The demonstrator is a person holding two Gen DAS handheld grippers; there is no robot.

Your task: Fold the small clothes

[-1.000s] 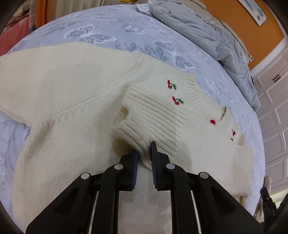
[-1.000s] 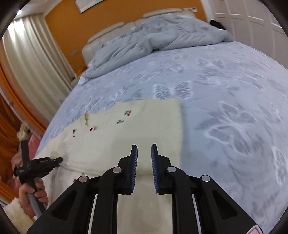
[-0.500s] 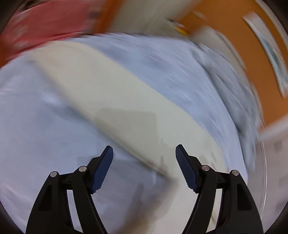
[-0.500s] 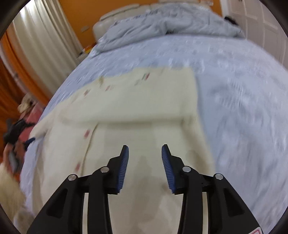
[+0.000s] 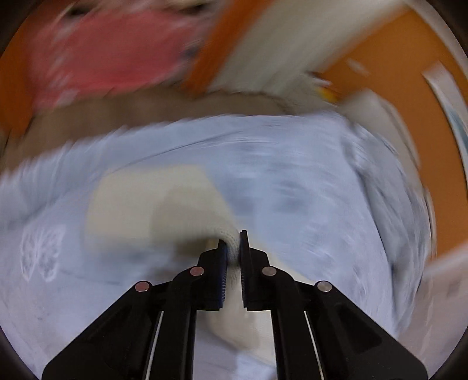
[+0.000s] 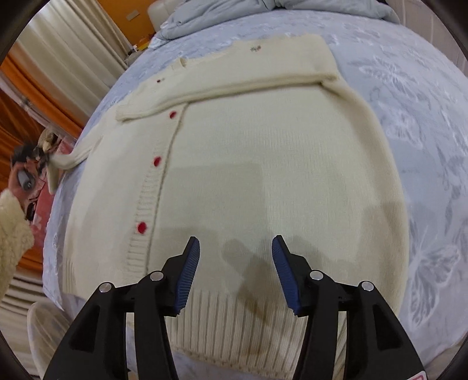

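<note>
A cream knit cardigan (image 6: 263,163) with red buttons lies flat on the blue butterfly bedspread (image 6: 424,122), one sleeve folded across its chest. My right gripper (image 6: 235,271) is open and empty, just above the ribbed hem. In the blurred left wrist view, my left gripper (image 5: 232,248) is shut on the cuff of the other cream sleeve (image 5: 158,210), which stretches away over the bedspread. In the right wrist view that sleeve (image 6: 76,155) is pulled out to the left toward the left gripper (image 6: 32,172).
A grey duvet (image 6: 263,11) is heaped at the head of the bed. Curtains (image 6: 64,52) and an orange wall stand at the left. The bed edge runs along the left, with pink cloth (image 6: 41,210) beyond it.
My left gripper let go of the folded sleeve, opened, swung left and shut on the other sleeve's cuff. My right gripper opened and moved down to the hem.
</note>
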